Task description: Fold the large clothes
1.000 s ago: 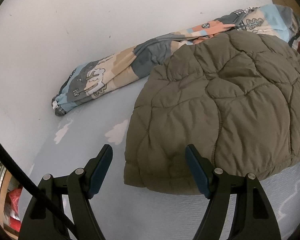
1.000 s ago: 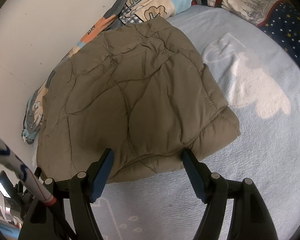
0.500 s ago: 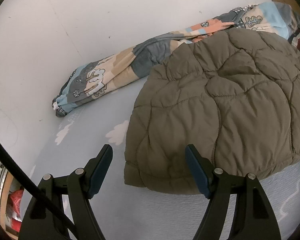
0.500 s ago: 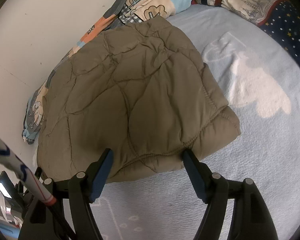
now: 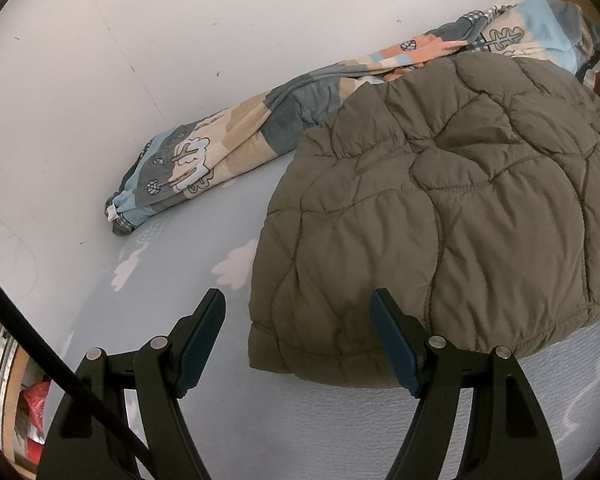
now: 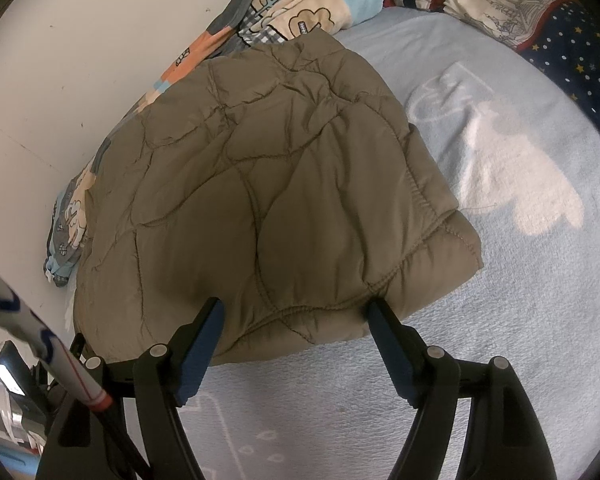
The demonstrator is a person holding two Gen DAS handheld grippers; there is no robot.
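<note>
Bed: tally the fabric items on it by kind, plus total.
Olive quilted jacket: 1
Patchwork cartoon-print blanket: 1
Striped pillow with starry navy panel: 1
Total: 3, all lying on the light blue bedsheet.

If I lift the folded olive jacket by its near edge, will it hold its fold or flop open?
The jacket looks puffy and quilted, so probably light for its bulk. Its stacked layers at the near corner lie loose, so lifting one edge would likely let them sag apart. The smooth shell may slip between pads; a deep bite seems safer.
</note>
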